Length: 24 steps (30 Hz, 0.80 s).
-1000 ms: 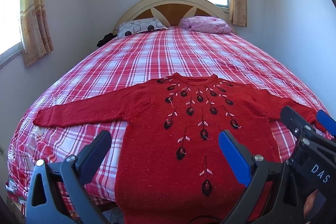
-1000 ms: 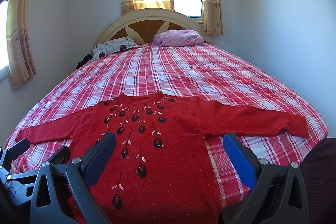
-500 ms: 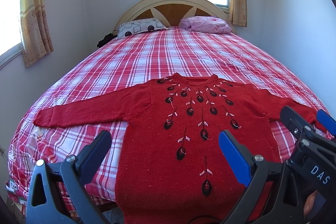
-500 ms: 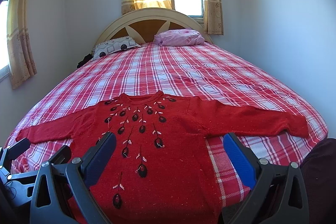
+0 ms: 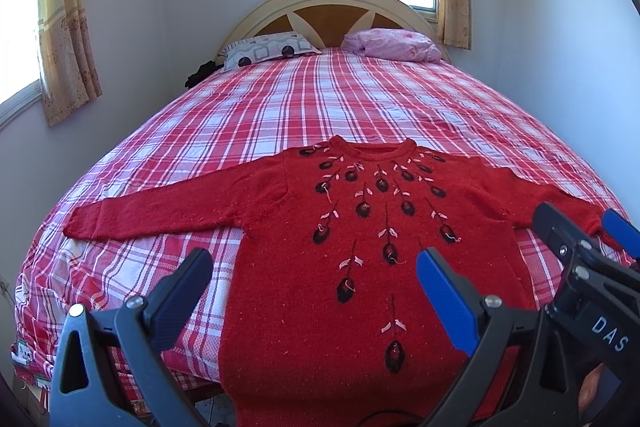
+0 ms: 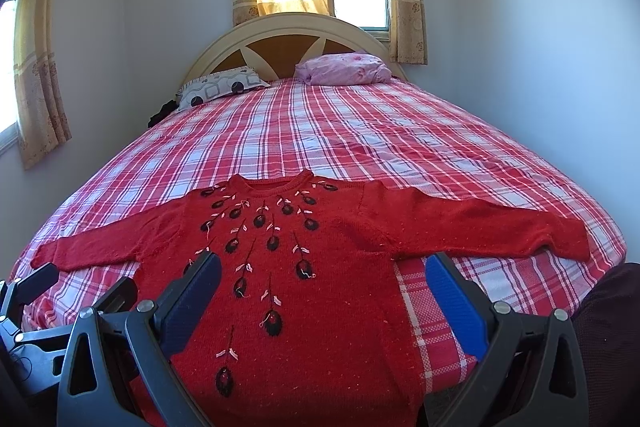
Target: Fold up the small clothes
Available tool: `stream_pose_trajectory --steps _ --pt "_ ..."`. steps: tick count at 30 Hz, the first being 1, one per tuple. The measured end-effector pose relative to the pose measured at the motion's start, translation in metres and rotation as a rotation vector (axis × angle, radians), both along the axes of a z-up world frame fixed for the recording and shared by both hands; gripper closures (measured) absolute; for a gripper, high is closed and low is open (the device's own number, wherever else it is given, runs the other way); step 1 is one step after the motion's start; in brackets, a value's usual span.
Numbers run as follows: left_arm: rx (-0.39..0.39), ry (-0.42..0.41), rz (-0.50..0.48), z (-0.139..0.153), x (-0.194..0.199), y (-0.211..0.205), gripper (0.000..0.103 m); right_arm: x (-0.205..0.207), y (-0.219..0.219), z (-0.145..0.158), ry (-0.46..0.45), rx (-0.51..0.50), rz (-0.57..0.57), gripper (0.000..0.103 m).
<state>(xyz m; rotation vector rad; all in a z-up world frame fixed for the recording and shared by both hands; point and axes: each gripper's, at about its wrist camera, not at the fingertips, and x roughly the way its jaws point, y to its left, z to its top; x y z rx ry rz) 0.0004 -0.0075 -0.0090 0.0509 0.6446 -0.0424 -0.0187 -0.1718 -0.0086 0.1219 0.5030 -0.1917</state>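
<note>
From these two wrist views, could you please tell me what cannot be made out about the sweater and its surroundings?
- Red sweater hem: cut off by the bottom edge in both views, partly behind the open left tool and open right tool.
- Right cuff: left view, hidden behind the right tool.
- Dark item beside the patterned pillow: too small to identify.

Both black plastic clamp-style grippers, left gripper (image 5: pixel 314 281) and right gripper (image 6: pixel 322 287), are showing blue finger pads (image 5: pixel 444 297), silver screws, white "DAS" lettering.
</note>
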Motion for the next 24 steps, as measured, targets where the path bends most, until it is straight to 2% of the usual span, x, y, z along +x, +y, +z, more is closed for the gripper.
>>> stream_pose_trajectory --steps 24 --pt "-0.010 0.049 -0.015 -0.017 0.010 -0.004 0.000 0.014 -0.009 -0.013 0.046 0.007 0.006 0.001"
